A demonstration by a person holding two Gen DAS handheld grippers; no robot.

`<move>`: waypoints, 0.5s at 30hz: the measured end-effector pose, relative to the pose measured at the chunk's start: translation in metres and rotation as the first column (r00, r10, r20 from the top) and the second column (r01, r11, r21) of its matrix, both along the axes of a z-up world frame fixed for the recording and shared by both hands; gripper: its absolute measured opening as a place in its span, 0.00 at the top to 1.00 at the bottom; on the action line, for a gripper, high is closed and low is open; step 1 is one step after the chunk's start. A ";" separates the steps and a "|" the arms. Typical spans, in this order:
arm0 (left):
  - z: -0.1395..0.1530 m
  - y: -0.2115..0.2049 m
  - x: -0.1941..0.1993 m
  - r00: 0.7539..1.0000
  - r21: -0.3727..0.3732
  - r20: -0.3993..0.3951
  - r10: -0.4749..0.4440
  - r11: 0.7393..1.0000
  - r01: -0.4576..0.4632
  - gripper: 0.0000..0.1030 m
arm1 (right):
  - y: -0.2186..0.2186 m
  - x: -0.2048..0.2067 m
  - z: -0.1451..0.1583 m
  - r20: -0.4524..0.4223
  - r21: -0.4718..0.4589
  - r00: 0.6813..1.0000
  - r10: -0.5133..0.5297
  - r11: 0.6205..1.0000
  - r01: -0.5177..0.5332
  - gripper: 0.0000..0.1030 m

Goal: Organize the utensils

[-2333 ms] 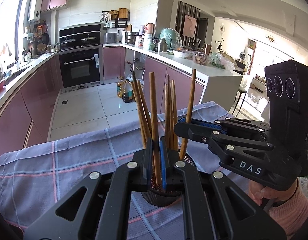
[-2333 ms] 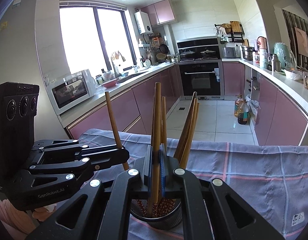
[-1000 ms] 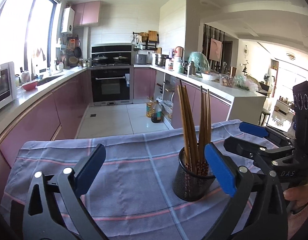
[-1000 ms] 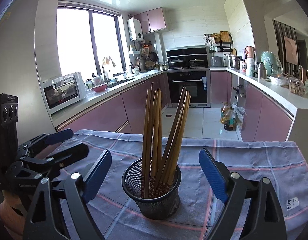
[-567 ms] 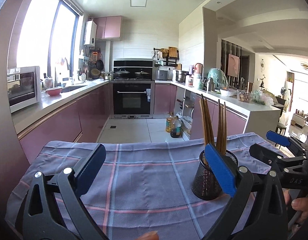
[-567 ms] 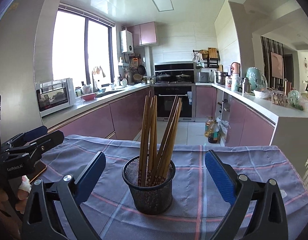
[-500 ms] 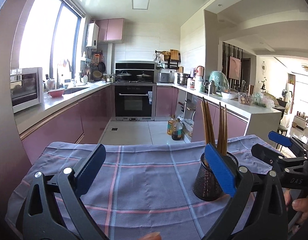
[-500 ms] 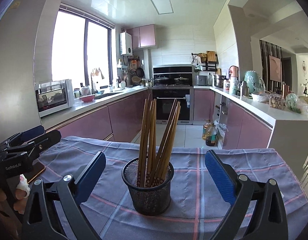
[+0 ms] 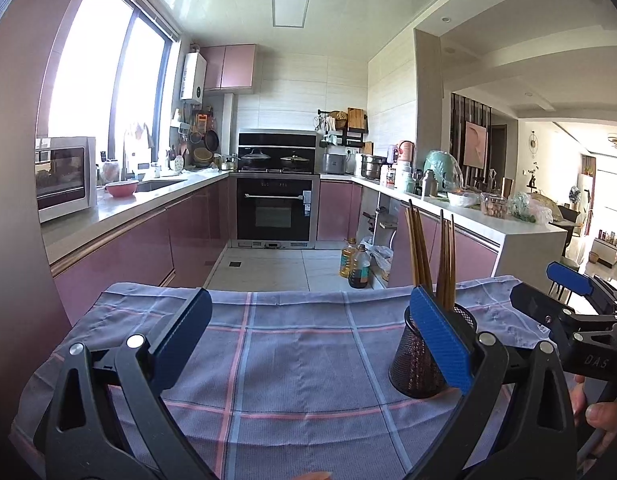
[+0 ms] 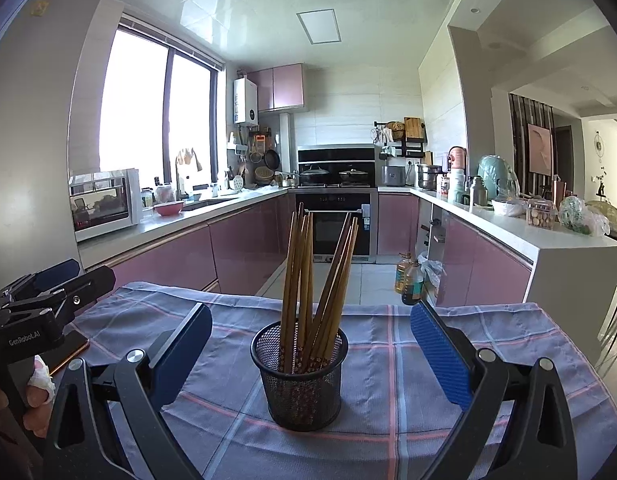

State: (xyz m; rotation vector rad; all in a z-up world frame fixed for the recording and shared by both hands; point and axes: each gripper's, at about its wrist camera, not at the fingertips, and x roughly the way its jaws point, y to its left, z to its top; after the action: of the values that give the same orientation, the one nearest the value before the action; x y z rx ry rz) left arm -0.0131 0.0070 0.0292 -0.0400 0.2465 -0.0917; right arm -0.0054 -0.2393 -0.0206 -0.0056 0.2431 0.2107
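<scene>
Both our grippers spread wide, holding nothing.
Brown wooden chopsticks lean in the black mesh cup ahead of our right gripper; the left gripper probably sits clear, so a careless sweep could topple it.

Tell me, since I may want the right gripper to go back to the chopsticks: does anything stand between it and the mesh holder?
Nothing visible does. The right gripper is open, and only bare checked purple tablecloth lies between its fingers and the black wire-mesh holder of brown wooden chopsticks. The left gripper sits off to the side.

Both grippers were black plastic with silver screws. The left gripper carried blue pads; the right gripper matched, marked "DAS".
</scene>
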 end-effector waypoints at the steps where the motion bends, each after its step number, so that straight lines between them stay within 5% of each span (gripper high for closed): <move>1: 0.000 0.000 0.000 1.000 0.002 0.002 0.003 1.000 -0.003 0.05 | 0.000 -0.001 0.000 0.003 -0.002 1.000 -0.003 1.000 0.003 0.07; 15: 0.003 -0.006 -0.008 0.999 0.012 0.027 0.023 1.000 -0.023 0.05 | 0.000 -0.011 -0.002 0.036 -0.010 0.999 -0.040 0.999 0.040 0.07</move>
State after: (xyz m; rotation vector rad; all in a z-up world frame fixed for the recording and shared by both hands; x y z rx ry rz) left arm -0.0216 0.0012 0.0318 -0.0293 0.2201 -0.0679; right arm -0.0168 -0.2389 -0.0224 -0.0150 0.2088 0.1694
